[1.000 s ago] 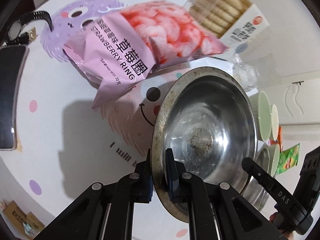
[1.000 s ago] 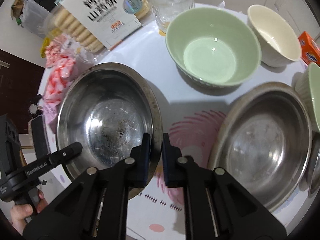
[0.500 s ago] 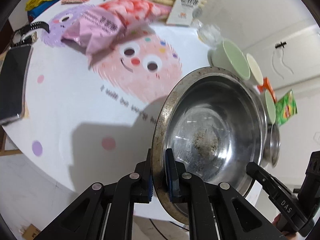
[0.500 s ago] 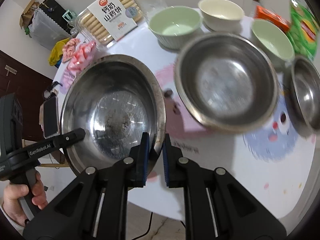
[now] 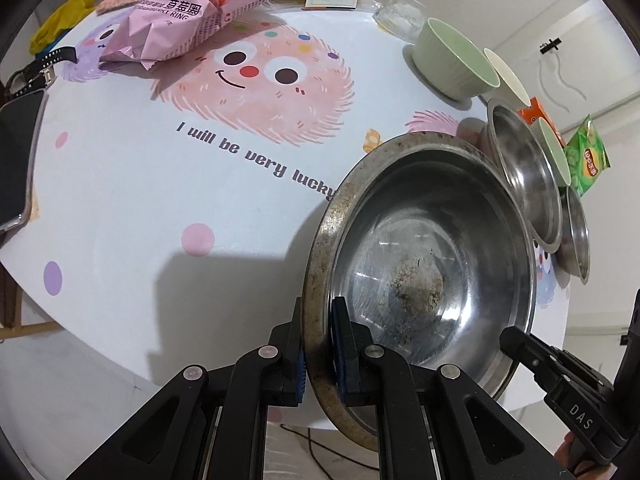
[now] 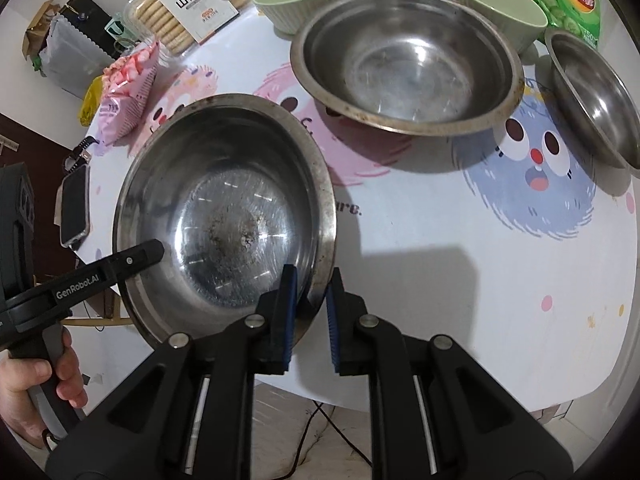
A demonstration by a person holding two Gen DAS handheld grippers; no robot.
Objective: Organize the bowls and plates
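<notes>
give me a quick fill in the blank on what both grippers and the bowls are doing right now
1. The left gripper and the right gripper both pinch the rim of the same ____ bowl.
2. That held bowl has a patch of ____ residue at its bottom.
3. On the table, the large steel bowl stands between two ____ ceramic bowls.
4. The snack bag with strawberry rings is ____ in colour.

Missing words: steel; brown; green; pink

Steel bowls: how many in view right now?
3. One steel bowl held up by its rim between both grippers, left gripper and right gripper; a large one on the table mid-back; a smaller one at right. None visibly hidden.
</notes>
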